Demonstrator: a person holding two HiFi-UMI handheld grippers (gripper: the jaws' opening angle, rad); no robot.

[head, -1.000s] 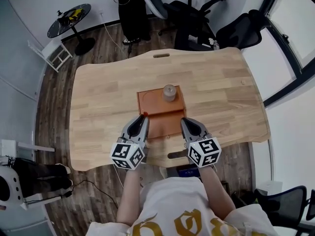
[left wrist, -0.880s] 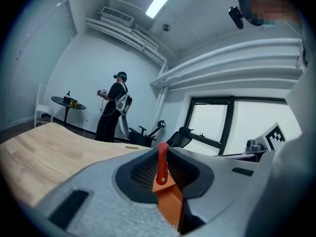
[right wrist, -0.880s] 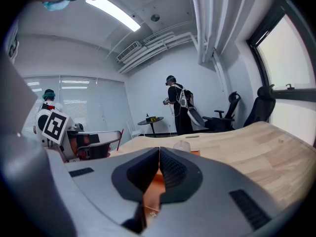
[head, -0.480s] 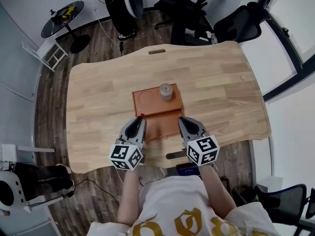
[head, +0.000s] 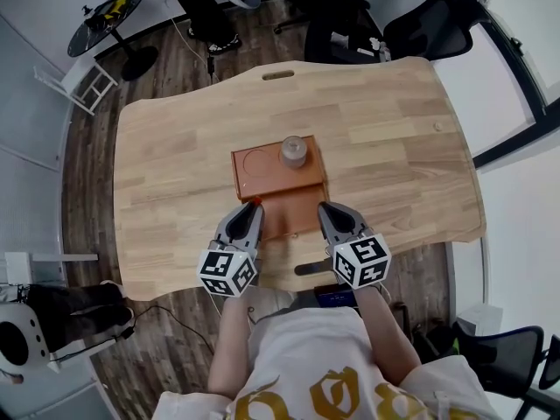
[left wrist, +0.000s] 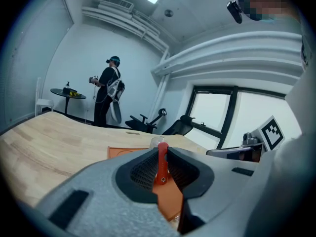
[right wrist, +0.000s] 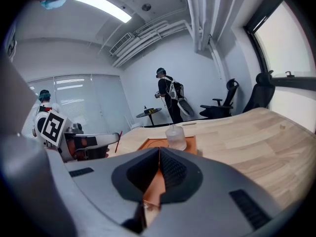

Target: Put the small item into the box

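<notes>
Orange box [head: 262, 182]: clear jar [head: 293, 151] on its far-right corner | your left gripper [head: 255, 206] clamps a thin red piece [left wrist: 161, 162] (upright) | right gripper [head: 322, 209] closed, empty | both at box's near edge

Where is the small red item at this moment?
The small red item is pinched between the jaws of the left gripper, mid-frame in the left gripper view; the head view places it at the near left edge of the orange box.
</notes>
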